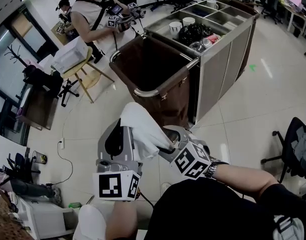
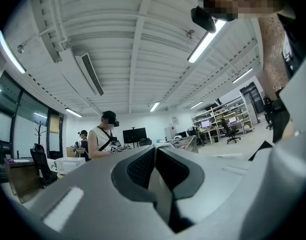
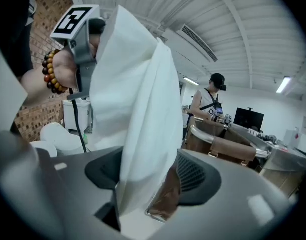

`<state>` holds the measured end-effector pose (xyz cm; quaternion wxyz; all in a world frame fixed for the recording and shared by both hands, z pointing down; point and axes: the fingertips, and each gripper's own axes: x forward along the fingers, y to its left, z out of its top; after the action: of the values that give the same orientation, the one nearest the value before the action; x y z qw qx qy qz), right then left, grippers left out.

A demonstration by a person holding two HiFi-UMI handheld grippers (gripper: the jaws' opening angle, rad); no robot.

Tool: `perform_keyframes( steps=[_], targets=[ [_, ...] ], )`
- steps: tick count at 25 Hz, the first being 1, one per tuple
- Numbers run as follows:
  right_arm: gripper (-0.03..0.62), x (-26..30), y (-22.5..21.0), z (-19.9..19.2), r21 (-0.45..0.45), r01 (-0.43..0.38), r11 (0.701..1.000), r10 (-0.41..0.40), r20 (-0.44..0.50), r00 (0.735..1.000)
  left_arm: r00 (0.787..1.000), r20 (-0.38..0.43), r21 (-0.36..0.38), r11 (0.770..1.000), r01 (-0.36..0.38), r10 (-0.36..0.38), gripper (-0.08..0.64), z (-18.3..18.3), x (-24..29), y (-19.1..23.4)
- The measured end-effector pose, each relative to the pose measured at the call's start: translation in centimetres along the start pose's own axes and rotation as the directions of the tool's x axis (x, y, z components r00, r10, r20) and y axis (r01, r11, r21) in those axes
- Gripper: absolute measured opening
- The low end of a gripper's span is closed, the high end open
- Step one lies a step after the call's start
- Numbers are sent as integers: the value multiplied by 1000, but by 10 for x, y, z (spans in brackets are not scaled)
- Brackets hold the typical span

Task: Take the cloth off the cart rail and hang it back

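Tiled floor [image 1: 233, 109] beneath: the cloth [image 1: 143, 134], seemingly limp and light, hangs clenched in the left claw [image 1: 122, 129]. The released right claw [image 1: 166, 143] straddles it; best gripped near an edge.

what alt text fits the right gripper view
A white cloth hangs between the open fingers of the right gripper, gripped at its top by the left gripper. Behind stands a brown cart bag with a metal rail, and a person in a headset.
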<state>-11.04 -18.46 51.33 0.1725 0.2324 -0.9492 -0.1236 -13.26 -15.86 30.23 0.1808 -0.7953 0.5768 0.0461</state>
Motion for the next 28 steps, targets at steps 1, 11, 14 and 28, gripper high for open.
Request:
perform_keyframes(
  steps=[1, 11, 14, 28],
  targets=[
    [280, -2, -3, -1, 1, 8, 1000, -8, -3, 1000, 1000, 4, 1, 1000, 4, -4, 11, 2, 0, -4],
    [8, -48, -65, 0, 88, 181, 979, -186, 55, 981, 1000, 29, 9, 1000, -4, 4, 12, 10, -8, -28],
    [11, -71, -90, 8, 148, 222, 964, -239, 108, 965, 1000, 10, 6, 1000, -4, 4, 14, 2, -7, -35],
    [9, -190, -199, 33, 292, 417, 861, -485, 224, 845, 986, -58, -50, 987, 154, -157, 226, -36, 16, -99]
  ],
)
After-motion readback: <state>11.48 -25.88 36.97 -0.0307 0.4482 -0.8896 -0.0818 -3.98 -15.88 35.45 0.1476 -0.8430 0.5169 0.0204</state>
